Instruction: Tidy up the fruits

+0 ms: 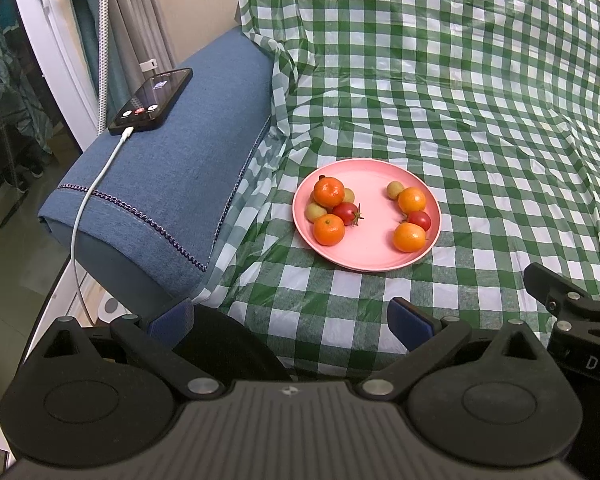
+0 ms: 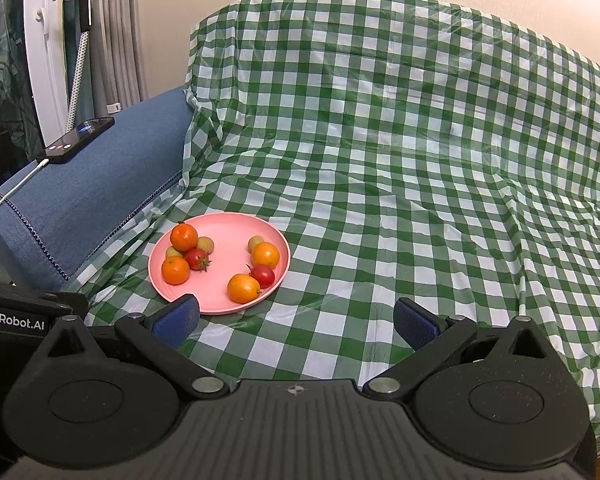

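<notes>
Fruits: four mandarins, two red tomatoes (image 1: 346, 212) and some small yellow-green fruits, in two mixed clusters on a pink plate (image 1: 374, 254).
Plate: on a green checked cloth (image 1: 480, 128) draped over a sofa seat, near the blue armrest (image 1: 172, 184).
Left tongs (image 1: 294, 320): spread wide, empty, short of the plate.
Right tongs (image 2: 296, 320): spread wide, empty, left pad over the plate's near rim.
Risk: round fruit may roll off the shallow plate if nudged; slick, wrinkled cloth over soft cushion could let the plate tip or slide.
Armrest: phone (image 1: 152, 100) on charging cable.
Writing: "enRobot.AI" and "DA" on the gripper bodies.
</notes>
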